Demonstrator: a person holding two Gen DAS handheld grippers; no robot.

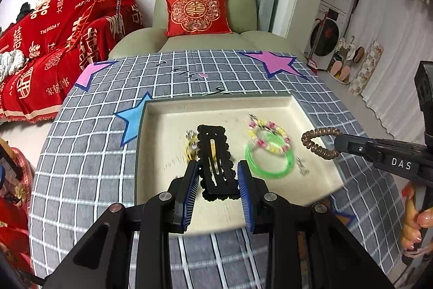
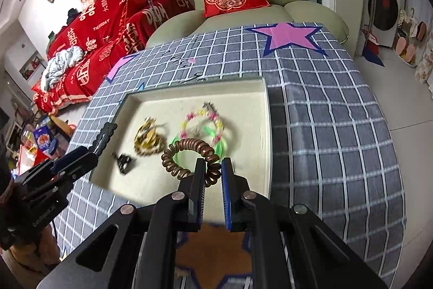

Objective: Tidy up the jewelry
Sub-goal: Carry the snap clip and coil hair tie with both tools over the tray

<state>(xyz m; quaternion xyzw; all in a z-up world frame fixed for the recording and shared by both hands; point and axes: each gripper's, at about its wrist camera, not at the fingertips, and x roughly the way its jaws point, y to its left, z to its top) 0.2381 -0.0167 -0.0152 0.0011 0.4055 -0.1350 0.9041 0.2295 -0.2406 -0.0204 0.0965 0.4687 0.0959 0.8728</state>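
Note:
My left gripper (image 1: 218, 169) is shut on a black scalloped hair clip (image 1: 215, 153) and holds it over the cream tray (image 1: 173, 110). My right gripper (image 2: 212, 167) is shut on a brown spiral hair tie (image 2: 186, 151) above the tray's (image 2: 243, 88) near edge; the hair tie also shows in the left wrist view (image 1: 316, 142). In the tray lie a green bangle (image 1: 270, 167), a pink and yellow bead bracelet (image 1: 268, 134), a gold piece (image 2: 147, 138), a small black clip (image 2: 123, 161) and a small silver piece (image 1: 301, 167).
The tray sits on a table under a grey checked cloth (image 2: 324, 104) with pink and blue stars. A green armchair (image 1: 205, 4) with a red cushion stands behind it. A red-covered sofa (image 1: 54, 45) is at the left.

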